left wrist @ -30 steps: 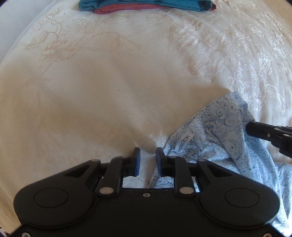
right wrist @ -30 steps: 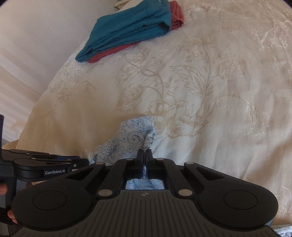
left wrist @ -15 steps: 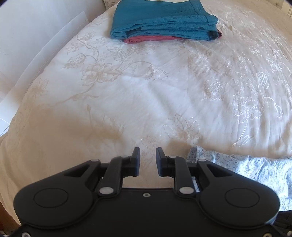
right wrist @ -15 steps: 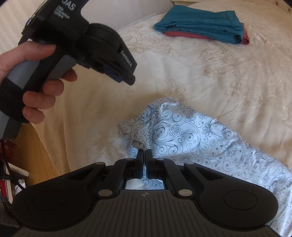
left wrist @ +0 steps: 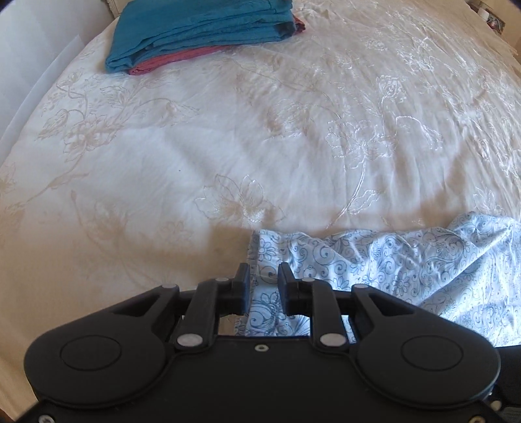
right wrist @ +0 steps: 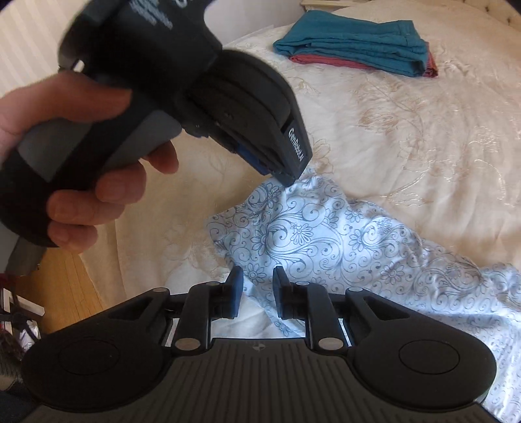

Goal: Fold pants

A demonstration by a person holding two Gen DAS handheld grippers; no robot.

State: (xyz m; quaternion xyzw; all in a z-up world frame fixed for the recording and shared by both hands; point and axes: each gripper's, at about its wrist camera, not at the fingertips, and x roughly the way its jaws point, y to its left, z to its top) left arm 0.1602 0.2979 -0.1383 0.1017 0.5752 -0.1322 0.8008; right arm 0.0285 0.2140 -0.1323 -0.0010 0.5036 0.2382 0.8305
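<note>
While both tools hang over the bed's near edge, the right gripper (right wrist: 257, 286) sits low in its frame with fingers parted, gripping nothing, the pale blue floral pants (right wrist: 312, 237) crumpled just beyond its tips. Above them, the left gripper (left wrist: 263, 286) likewise has its fingers spread, with cloth showing in the gap. From the right wrist view, a hand (right wrist: 81, 156) holds that tool at upper left. Farther off, the cream embroidered bedspread (left wrist: 260, 130) stretches to a folded teal and red stack (left wrist: 202, 29) at the top.

Pants (left wrist: 407, 263) on near bedspread (left wrist: 260, 146), folded stack (left wrist: 202, 29) far behind.
</note>
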